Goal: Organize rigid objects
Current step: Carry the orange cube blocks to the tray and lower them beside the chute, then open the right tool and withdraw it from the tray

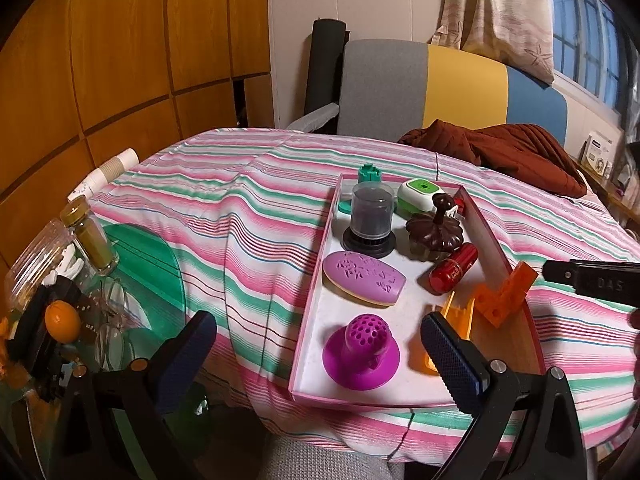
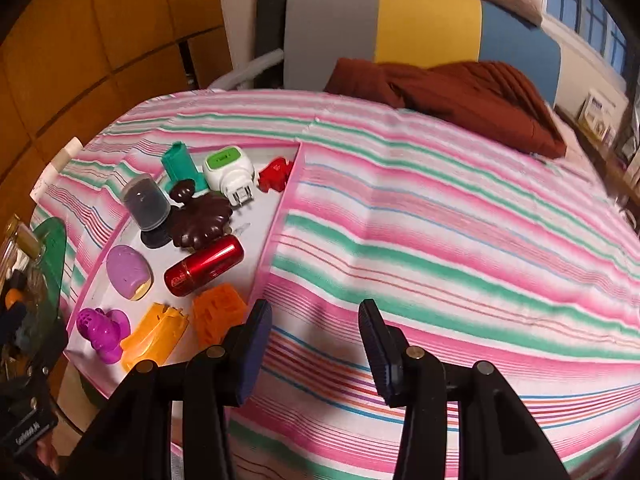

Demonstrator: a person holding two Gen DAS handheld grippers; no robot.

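A pink-rimmed white tray (image 1: 312,304) (image 2: 276,216) lies on the striped cloth and holds several objects: a magenta perforated piece (image 1: 362,350) (image 2: 102,330), a purple oval (image 1: 364,284) (image 2: 128,266), a red cylinder (image 1: 454,274) (image 2: 204,266), a brown lidded dish (image 1: 434,234) (image 2: 202,222), a dark capped cylinder (image 1: 370,218) (image 2: 146,202), a white-green plug (image 1: 418,196) (image 2: 228,170), an orange block (image 1: 506,294) (image 2: 218,312), a yellow-orange piece (image 1: 454,316) (image 2: 156,334). My left gripper (image 1: 316,356) is open and empty at the tray's near end. My right gripper (image 2: 314,346) is open and empty over bare cloth right of the tray.
A glass side table (image 1: 160,264) at the left carries a jar (image 1: 90,236), a clear tub and clutter. Paper cups (image 1: 106,172) lie at the far left. A brown jacket (image 1: 512,152) (image 2: 460,92) lies at the back before a grey-yellow-blue chair back.
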